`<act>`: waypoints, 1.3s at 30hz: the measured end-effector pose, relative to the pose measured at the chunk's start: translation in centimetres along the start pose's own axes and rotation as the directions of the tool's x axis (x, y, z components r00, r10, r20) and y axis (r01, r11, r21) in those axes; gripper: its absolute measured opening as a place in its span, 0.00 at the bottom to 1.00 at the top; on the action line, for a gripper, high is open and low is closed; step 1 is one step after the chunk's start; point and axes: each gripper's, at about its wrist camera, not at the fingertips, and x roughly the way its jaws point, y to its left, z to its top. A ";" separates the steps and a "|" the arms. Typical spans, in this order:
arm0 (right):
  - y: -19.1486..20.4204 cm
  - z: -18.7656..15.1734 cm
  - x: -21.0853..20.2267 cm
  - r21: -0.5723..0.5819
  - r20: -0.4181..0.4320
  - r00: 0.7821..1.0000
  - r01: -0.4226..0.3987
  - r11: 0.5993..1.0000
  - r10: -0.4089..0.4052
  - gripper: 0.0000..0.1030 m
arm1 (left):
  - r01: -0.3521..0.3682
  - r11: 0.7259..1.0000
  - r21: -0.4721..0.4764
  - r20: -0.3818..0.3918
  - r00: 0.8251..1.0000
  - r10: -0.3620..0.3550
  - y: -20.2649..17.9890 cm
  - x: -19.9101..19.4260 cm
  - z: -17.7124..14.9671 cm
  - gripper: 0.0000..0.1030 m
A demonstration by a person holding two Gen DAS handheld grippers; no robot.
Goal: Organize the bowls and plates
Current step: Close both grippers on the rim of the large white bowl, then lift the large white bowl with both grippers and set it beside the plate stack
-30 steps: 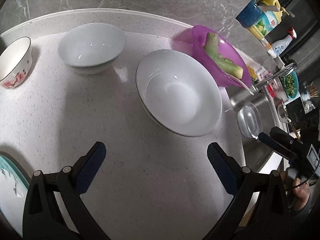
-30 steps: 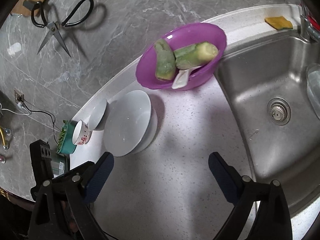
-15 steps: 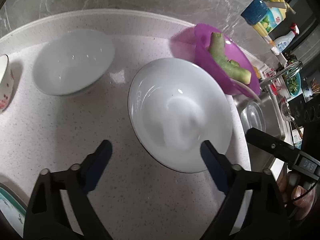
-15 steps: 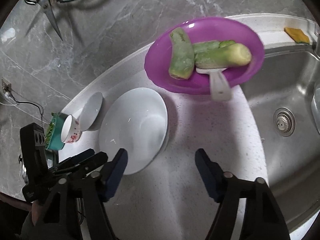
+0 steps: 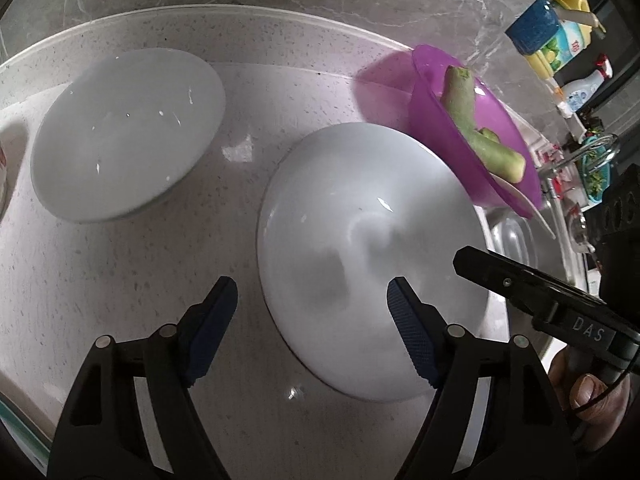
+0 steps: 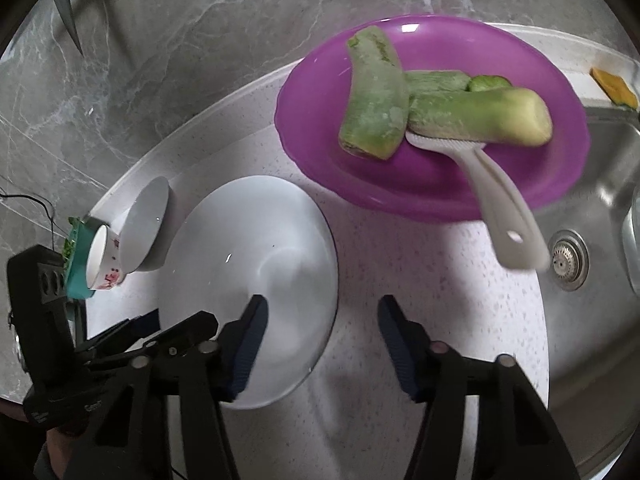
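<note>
A large white bowl (image 5: 368, 256) sits on the speckled counter (image 5: 120, 300). My left gripper (image 5: 312, 316) straddles its near-left rim, one pad over the inside and one over the counter, jaws closing, pads clear of the rim. From the other side my right gripper (image 6: 322, 332) straddles the bowl's (image 6: 248, 264) right rim the same way, jaws closing without touching. A smaller white bowl (image 5: 124, 132) stands to the left. A small flowered bowl (image 6: 102, 260) stands beyond it.
A purple plate (image 6: 432, 184) with green vegetable pieces (image 6: 376, 100) and a white utensil (image 6: 504, 216) sits beside the steel sink (image 6: 592, 184). A teal dish (image 6: 76, 256) stands at the far left. Bottles (image 5: 560, 40) line the back wall.
Both grippers have come down and in toward the large white bowl, and their jaws have narrowed. Each now has a rim of the bowl between its fingers.
</note>
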 end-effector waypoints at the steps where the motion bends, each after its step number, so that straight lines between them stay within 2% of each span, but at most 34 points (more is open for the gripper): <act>1: 0.1 0.2 0.3 -0.003 -0.004 1.000 0.004 1.000 -0.004 0.53 | -0.003 1.000 0.002 0.001 1.000 0.003 0.0 0.2 0.1 0.73; 3: 0.2 0.5 0.9 -0.005 -0.014 1.000 0.010 1.000 -0.010 0.51 | -0.018 1.000 0.009 0.004 1.000 0.018 -0.1 0.6 0.5 0.71; 5: 0.4 0.7 1.5 -0.015 -0.025 0.999 0.023 1.000 -0.023 0.47 | -0.031 0.999 0.015 -0.003 1.000 0.031 -0.1 1.0 0.6 0.38; 7: 0.5 0.9 2.0 -0.020 -0.037 0.999 0.033 0.999 -0.034 0.42 | -0.040 0.999 0.014 -0.010 0.999 0.040 0.2 1.4 0.8 0.25; 9: 0.4 1.1 2.4 -0.026 -0.047 0.998 0.039 0.999 -0.040 0.32 | -0.031 0.999 0.033 -0.025 0.999 0.032 0.3 1.8 0.8 0.24; 11: 0.5 1.2 2.7 -0.034 -0.053 0.997 0.049 0.998 -0.051 0.16 | -0.025 0.999 0.032 -0.030 0.999 0.026 0.4 2.0 0.8 0.18; 14: 0.5 1.3 3.2 -0.051 -0.067 0.996 0.057 0.997 -0.060 0.10 | -0.024 0.999 0.034 -0.030 0.999 0.025 0.8 2.2 1.0 0.12; 16: 0.6 1.4 3.6 -0.055 -0.076 0.995 0.056 0.997 -0.060 0.09 | -0.011 0.999 0.030 -0.032 0.999 0.012 1.1 2.3 1.1 0.12; 22: 1.2 1.4 3.9 -0.081 -0.087 0.995 0.050 0.995 -0.057 0.09 | -0.031 0.999 0.045 -0.036 0.999 0.033 1.0 2.3 1.0 0.11; 27: 0.4 1.2 3.9 -0.032 -0.110 0.994 -0.002 0.999 -0.001 0.10 | -0.017 0.999 0.045 -0.047 0.999 0.019 1.1 1.7 0.4 0.10; 39: 0.2 -1.3 1.3 -0.051 -0.131 0.991 -0.016 0.999 0.009 0.11 | 0.007 0.999 0.032 -0.087 0.996 -0.004 0.7 -0.4 -2.9 0.10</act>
